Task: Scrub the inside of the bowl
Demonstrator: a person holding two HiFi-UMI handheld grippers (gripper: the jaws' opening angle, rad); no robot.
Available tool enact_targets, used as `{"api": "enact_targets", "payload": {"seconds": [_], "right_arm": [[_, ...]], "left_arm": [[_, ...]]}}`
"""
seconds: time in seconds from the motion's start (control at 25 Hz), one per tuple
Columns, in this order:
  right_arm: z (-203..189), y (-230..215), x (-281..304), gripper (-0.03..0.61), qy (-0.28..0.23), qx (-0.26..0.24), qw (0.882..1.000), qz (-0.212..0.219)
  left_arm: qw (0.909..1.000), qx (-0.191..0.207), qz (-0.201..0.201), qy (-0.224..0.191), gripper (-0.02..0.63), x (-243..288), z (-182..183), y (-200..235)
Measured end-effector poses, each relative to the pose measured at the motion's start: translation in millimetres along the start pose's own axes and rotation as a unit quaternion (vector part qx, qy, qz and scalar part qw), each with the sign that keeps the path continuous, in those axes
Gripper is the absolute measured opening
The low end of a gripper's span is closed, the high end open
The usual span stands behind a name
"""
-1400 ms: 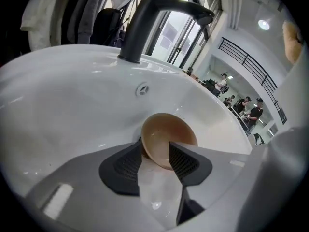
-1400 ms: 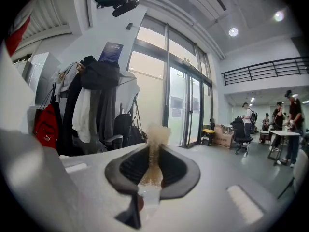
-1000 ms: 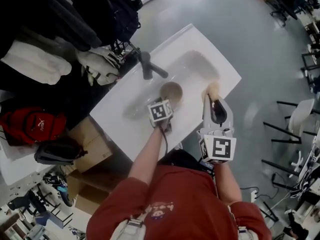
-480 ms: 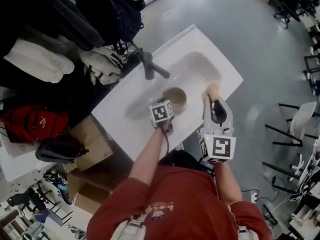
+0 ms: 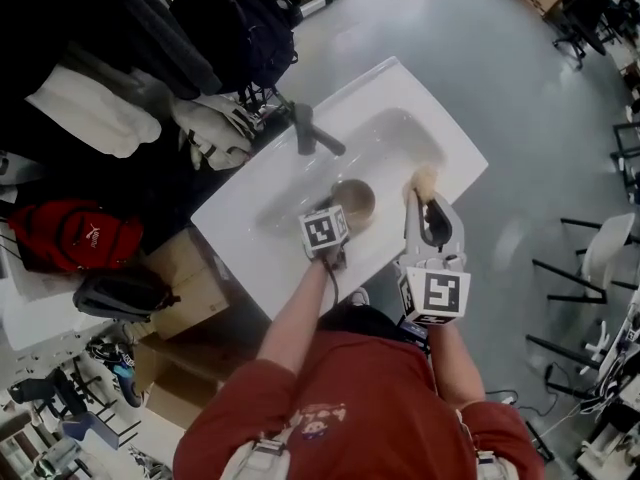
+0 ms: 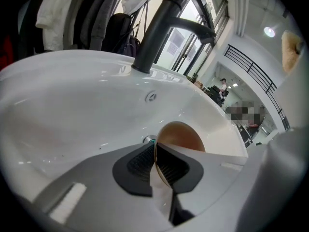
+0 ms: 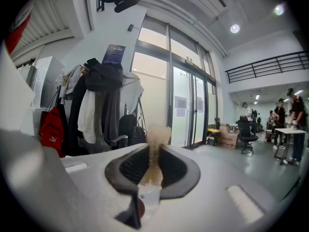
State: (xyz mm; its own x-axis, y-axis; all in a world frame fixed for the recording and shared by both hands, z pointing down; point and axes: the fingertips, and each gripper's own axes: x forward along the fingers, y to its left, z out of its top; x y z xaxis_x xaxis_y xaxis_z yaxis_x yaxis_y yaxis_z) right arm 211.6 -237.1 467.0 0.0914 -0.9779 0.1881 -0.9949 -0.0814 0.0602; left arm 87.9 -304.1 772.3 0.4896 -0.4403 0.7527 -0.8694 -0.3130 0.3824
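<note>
A white sink stands on a grey floor, with a dark faucet rising at its back edge. Behind the sink hang black bags and white garments. To one side, a red backpack and a grey bag lie near cardboard boxes.

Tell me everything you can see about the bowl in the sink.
The bowl is small, round and tan, smooth like wood or plastic, and looks empty. It lies in the basin of the white sink, beside the drain and just in front of the dark tap. The left gripper has just been closing its jaws, which now pinch the bowl's thin near rim. The brush in the right gripper is clear of it.
</note>
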Motion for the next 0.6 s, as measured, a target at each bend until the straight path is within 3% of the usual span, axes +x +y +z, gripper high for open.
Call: {"api": "enact_targets", "payload": {"seconds": [0.4,0.6], "right_arm": [[8.2,12.9,-12.3,0.054,-0.017,-0.002,1.000,0.023],[20.7,26.2,-20.5,0.054,-0.035,0.002,0.999,0.039]], "left_arm": [[0.9964,0.014,0.000,-0.084,0.025,-66.1,39.1,-14.5],[0.9887,0.016,0.007,-0.149,0.025,-114.0,67.3,-17.7]]}}
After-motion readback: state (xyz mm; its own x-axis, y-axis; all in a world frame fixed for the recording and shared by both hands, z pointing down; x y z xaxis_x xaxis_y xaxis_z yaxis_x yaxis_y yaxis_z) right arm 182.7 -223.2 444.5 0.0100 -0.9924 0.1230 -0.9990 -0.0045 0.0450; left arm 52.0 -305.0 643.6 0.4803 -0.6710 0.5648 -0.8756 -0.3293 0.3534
